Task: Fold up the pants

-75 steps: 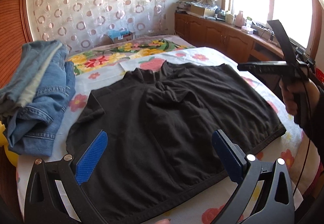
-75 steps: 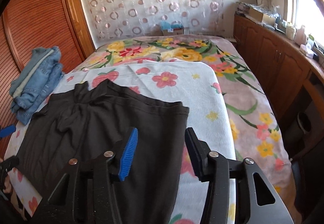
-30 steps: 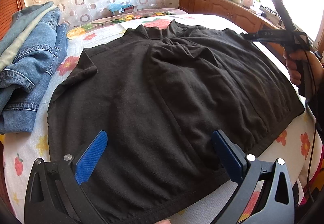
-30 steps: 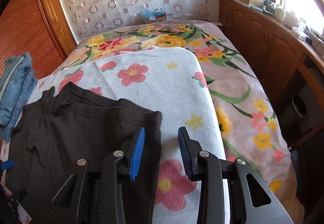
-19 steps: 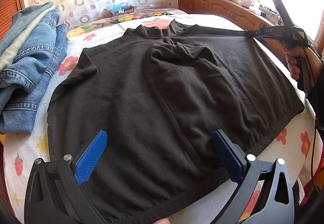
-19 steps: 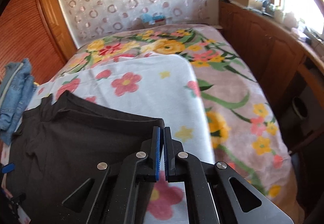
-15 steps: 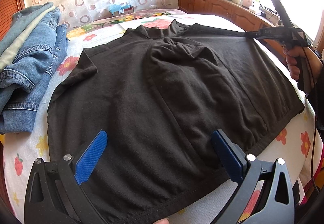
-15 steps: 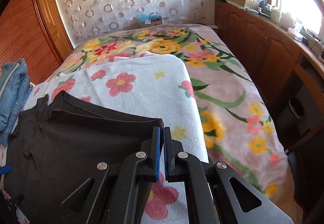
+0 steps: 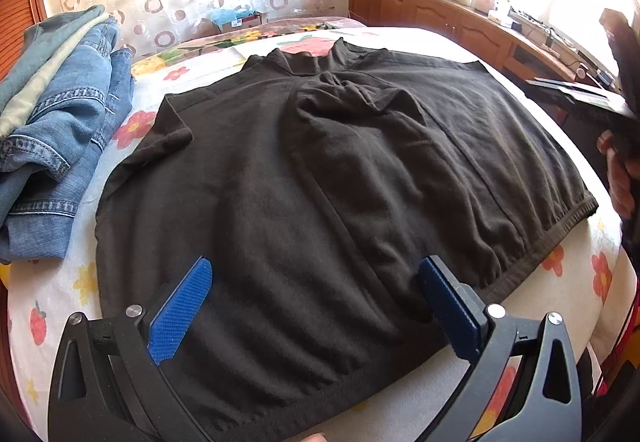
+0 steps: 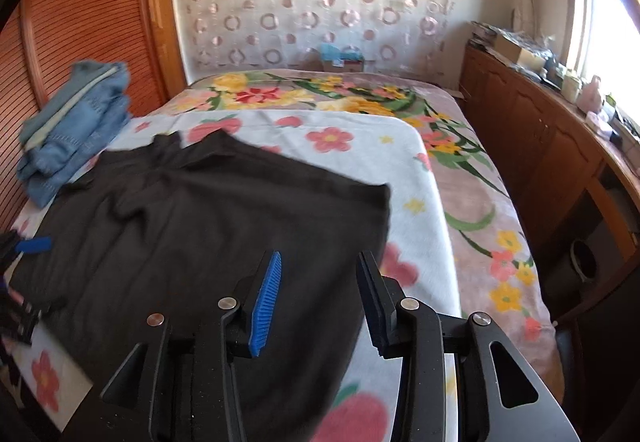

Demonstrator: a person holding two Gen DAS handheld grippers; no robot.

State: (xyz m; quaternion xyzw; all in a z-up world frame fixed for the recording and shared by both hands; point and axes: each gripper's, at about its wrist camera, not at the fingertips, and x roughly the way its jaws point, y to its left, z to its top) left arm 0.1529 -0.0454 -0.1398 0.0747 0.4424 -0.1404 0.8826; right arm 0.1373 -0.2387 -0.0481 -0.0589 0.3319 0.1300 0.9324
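Soft matt black knit on the pants (image 9: 340,170), slightly fuzzy. Faded, stitched blue denim in the jeans pile (image 9: 60,114) far left. Fleecy floral blanket (image 10: 360,146) over the bed. Matt black plastic tongs (image 9: 316,306) with ribbed blue pads (image 9: 180,310) and shiny metal pins. Glossy slatted wood wardrobe (image 10: 80,22).

The pants (image 9: 340,170) are spread flat on the bed (image 9: 60,294), near its front edge. A pile of jeans (image 9: 60,114) is placed to the left of them, just beside. A box (image 10: 340,58) is seen behind the bed, and cabinets (image 10: 540,146) are found along its right side.
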